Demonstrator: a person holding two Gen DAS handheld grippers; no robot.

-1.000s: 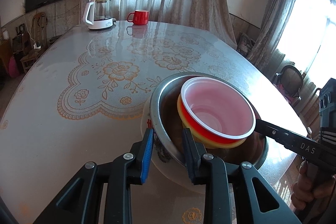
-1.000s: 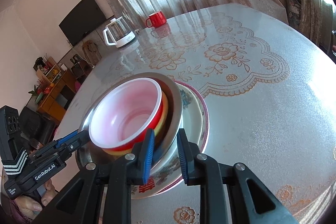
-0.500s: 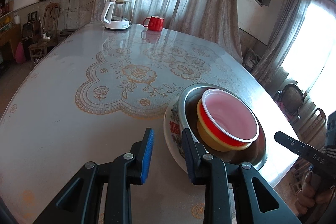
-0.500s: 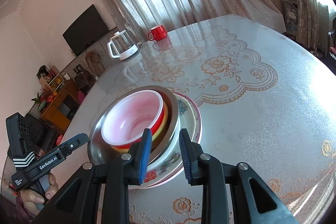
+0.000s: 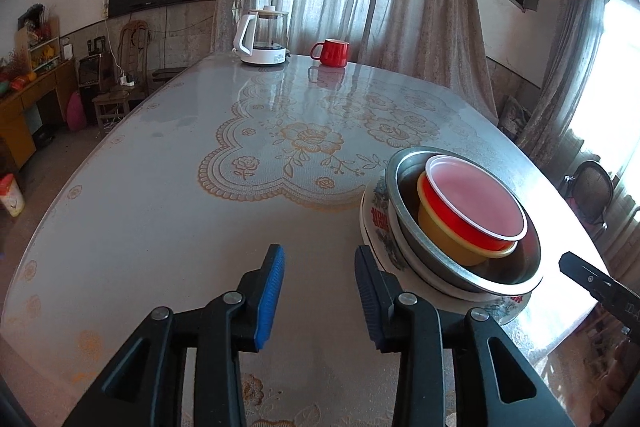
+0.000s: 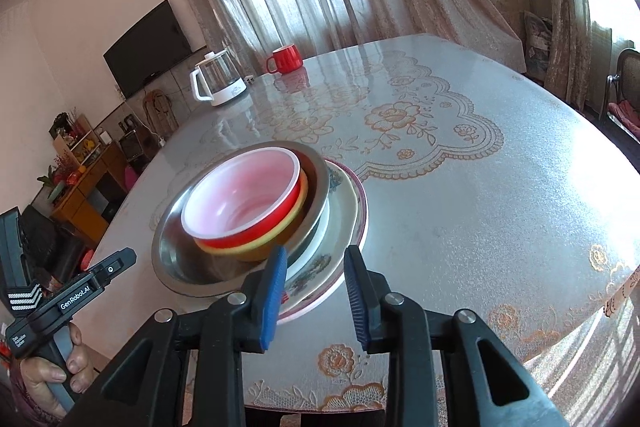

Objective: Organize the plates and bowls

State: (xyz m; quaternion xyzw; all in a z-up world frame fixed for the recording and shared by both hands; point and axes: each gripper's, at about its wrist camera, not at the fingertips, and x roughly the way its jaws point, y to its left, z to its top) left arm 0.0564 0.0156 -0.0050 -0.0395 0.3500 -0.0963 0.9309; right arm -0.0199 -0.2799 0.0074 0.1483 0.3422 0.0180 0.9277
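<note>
You have a big table (image 5: 168,227) with a lace-patterned cover; on it rest a floral plate (image 6: 344,211) carrying stacked bowls near you, and a kettle (image 5: 264,37) and red mug (image 5: 331,52) at the far end.

Nested dish stack, upright, table edge.
Red bowl (image 5: 476,203) inside yellow bowl (image 5: 444,227), inside steel bowl (image 5: 416,223), on floral plate (image 5: 380,227); stack at 3 o'clock in the left wrist view.

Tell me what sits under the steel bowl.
The steel bowl rests on a white plate with flower print, which lies on a wider red-rimmed plate. The bowl covers their middles, so anything else stacked between them stays hidden.
</note>
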